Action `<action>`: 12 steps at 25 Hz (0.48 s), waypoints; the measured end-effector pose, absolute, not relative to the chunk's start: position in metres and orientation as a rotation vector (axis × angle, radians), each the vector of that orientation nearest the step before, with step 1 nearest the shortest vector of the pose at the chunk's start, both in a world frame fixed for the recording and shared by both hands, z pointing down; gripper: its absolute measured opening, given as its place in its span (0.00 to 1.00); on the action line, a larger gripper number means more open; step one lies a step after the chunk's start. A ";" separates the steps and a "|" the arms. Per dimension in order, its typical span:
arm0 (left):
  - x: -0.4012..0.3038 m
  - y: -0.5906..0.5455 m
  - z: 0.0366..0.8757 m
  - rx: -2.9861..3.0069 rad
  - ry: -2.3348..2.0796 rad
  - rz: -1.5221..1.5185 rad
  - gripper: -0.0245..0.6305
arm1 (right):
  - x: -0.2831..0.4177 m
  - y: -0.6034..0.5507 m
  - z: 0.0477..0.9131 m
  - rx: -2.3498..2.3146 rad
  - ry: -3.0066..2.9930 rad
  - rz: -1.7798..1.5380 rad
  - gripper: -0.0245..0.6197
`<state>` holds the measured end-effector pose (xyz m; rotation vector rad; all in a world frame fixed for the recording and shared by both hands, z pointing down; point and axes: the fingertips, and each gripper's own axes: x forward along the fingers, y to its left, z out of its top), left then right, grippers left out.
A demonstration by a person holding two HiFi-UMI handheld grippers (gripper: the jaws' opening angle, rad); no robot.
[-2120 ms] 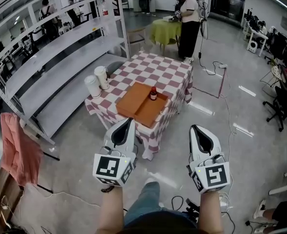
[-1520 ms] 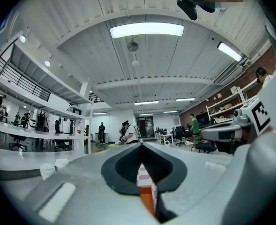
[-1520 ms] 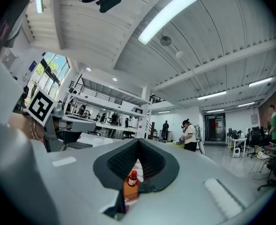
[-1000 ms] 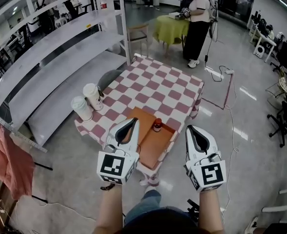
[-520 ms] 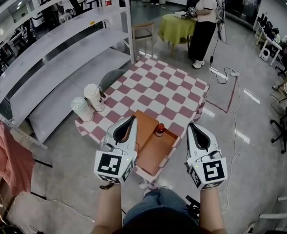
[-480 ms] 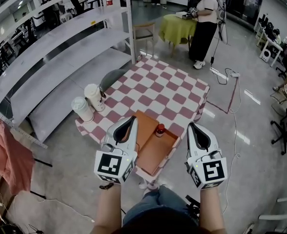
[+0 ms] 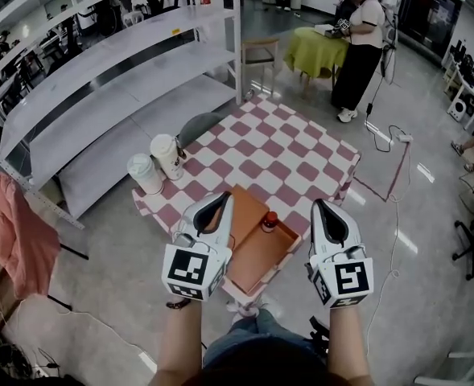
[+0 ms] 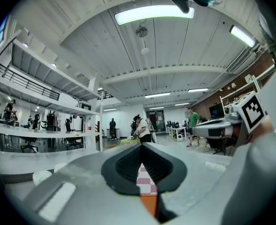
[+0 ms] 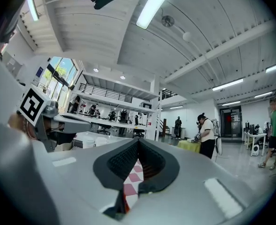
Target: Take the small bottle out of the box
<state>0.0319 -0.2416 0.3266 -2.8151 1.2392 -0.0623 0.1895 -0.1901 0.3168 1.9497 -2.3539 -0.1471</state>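
An open orange box [image 7: 255, 253] lies on the near corner of a table with a red-and-white checked cloth [image 7: 293, 155]. A small bottle [image 7: 269, 220] with a red cap stands upright at the box's far edge. My left gripper [image 7: 224, 196] hovers shut and empty over the box's left part. My right gripper [image 7: 319, 203] hangs shut and empty just right of the box, apart from the bottle. In the left gripper view the left gripper [image 8: 141, 145] shows a strip of orange box [image 8: 150, 203] through its jaw window. The right gripper [image 9: 138, 140] shows only checked cloth [image 9: 132, 178].
Two white lidded cups [image 7: 158, 164] stand at the table's left corner. Long white shelving [image 7: 116, 79] runs along the left. A person [image 7: 365, 39] stands at a green-covered table [image 7: 321, 48] behind. A pink cloth [image 7: 19, 236] hangs at left; cables [image 7: 393, 147] lie on the floor.
The table, box and bottle have drawn nearer and lower in the head view. Both grippers stay shut and side by side, now over the table's near corner.
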 end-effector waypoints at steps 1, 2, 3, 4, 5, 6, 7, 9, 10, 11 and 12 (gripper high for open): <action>0.032 -0.244 0.329 -2.815 1.250 -0.068 0.04 | 0.189 -0.193 0.320 1.935 -2.366 -0.130 0.04; 0.031 -0.246 0.333 -2.819 1.266 -0.070 0.04 | 0.189 -0.196 0.324 1.923 -2.378 -0.106 0.04; 0.030 -0.249 0.337 -2.827 1.283 -0.070 0.04 | 0.189 -0.200 0.328 1.913 -2.390 -0.077 0.04; 0.028 -0.251 0.343 -2.839 1.300 -0.068 0.04 | 0.189 -0.204 0.333 1.907 -2.402 -0.048 0.04; 0.026 -0.254 0.348 -2.854 1.316 -0.068 0.04 | 0.189 -0.207 0.337 1.900 -2.413 -0.020 0.04; 0.023 -0.255 0.354 -2.867 1.333 -0.070 0.04 | 0.188 -0.210 0.343 1.890 -2.424 0.005 0.04; 0.021 -0.257 0.359 -2.878 1.348 -0.071 0.04 | 0.187 -0.213 0.348 1.878 -2.434 0.028 0.04; 0.016 -0.258 0.368 -2.898 1.367 -0.063 0.04 | 0.185 -0.219 0.361 1.858 -2.436 0.064 0.04; 0.015 -0.259 0.373 -2.904 1.374 -0.061 0.04 | 0.184 -0.222 0.367 1.851 -2.427 0.073 0.04; 0.013 -0.259 0.378 -2.907 1.383 -0.068 0.04 | 0.182 -0.224 0.375 1.840 -2.416 0.081 0.04; 0.011 -0.259 0.383 -2.906 1.397 -0.083 0.04 | 0.181 -0.225 0.382 1.825 -2.408 0.091 0.04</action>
